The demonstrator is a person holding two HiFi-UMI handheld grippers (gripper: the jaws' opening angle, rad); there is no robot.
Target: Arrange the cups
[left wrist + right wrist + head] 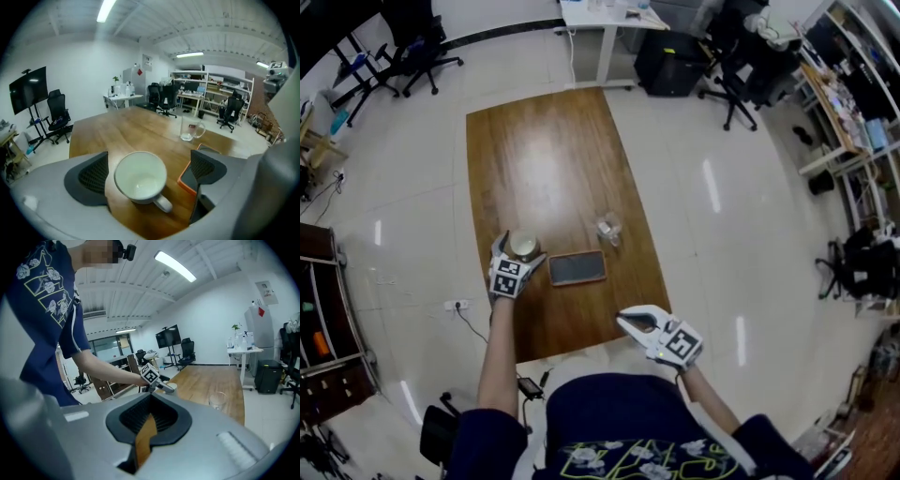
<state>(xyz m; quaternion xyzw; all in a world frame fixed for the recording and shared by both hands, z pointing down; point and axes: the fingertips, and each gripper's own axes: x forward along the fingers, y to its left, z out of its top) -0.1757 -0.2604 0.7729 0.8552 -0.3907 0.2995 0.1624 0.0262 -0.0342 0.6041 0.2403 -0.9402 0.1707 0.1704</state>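
A white cup (140, 177) with its handle turned toward me stands upright on the wooden table (539, 159), near its left edge in the head view (524, 246). My left gripper (517, 258) is open around it, its dark pads (93, 172) standing clear of the cup on both sides. A clear glass mug (190, 128) stands farther right on the table (608, 229). My right gripper (636, 323) hovers at the table's near edge, shut with nothing in it; in the right gripper view its jaws meet (149, 420).
A dark tablet with an orange rim (577, 268) lies between the two cups, close to my left gripper's right jaw. Office chairs (417, 42), a white desk (605, 19) and shelves (853, 103) surround the table on the pale floor.
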